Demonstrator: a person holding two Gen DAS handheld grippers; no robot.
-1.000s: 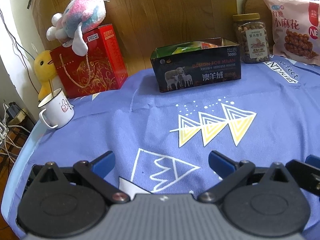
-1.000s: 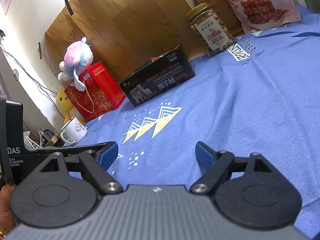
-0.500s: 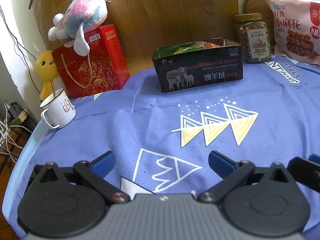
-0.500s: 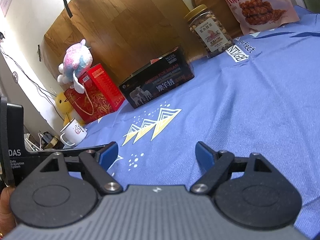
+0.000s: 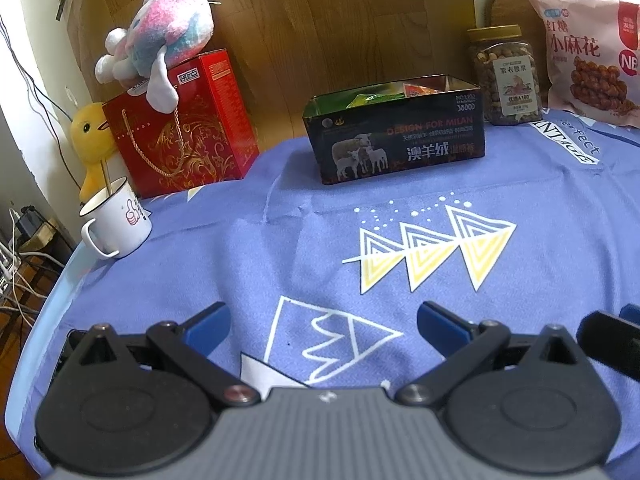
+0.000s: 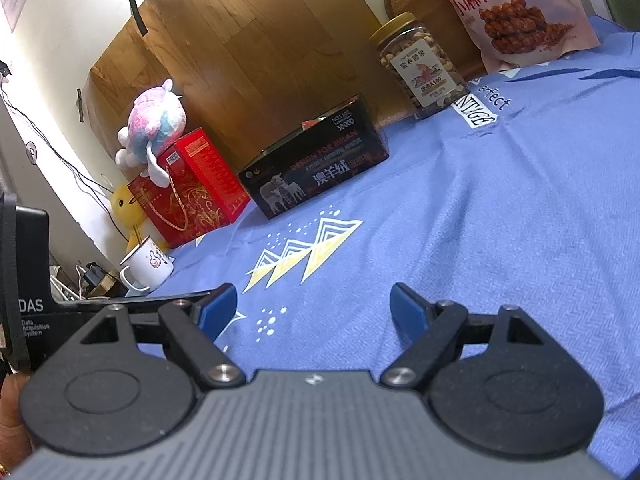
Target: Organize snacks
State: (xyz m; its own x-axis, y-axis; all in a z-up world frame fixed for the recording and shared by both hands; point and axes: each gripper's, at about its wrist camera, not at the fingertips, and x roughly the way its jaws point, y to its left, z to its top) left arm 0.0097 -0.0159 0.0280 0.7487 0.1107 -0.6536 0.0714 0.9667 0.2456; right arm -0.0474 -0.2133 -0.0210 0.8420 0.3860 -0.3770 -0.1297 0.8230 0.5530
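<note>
A black open box [image 5: 396, 136] printed with sheep stands at the back of the blue cloth, with snack packets [image 5: 416, 90] inside; it also shows in the right wrist view [image 6: 316, 168]. A jar of nuts [image 5: 506, 76] [image 6: 424, 66] and a pink snack bag [image 5: 588, 56] [image 6: 512, 12] stand to its right. My left gripper [image 5: 324, 322] is open and empty, low over the cloth near the front. My right gripper [image 6: 314, 308] is open and empty, low over the cloth beside the left one.
A red gift box [image 5: 184, 124] with a plush toy [image 5: 160, 48] on top stands back left. A white mug [image 5: 118, 224] and a yellow duck [image 5: 92, 140] are at the table's left edge. The left gripper's body [image 6: 24, 292] fills the right view's left side.
Both grippers have drifted slightly back from the box, and both stay open. Nothing on the table has moved.
</note>
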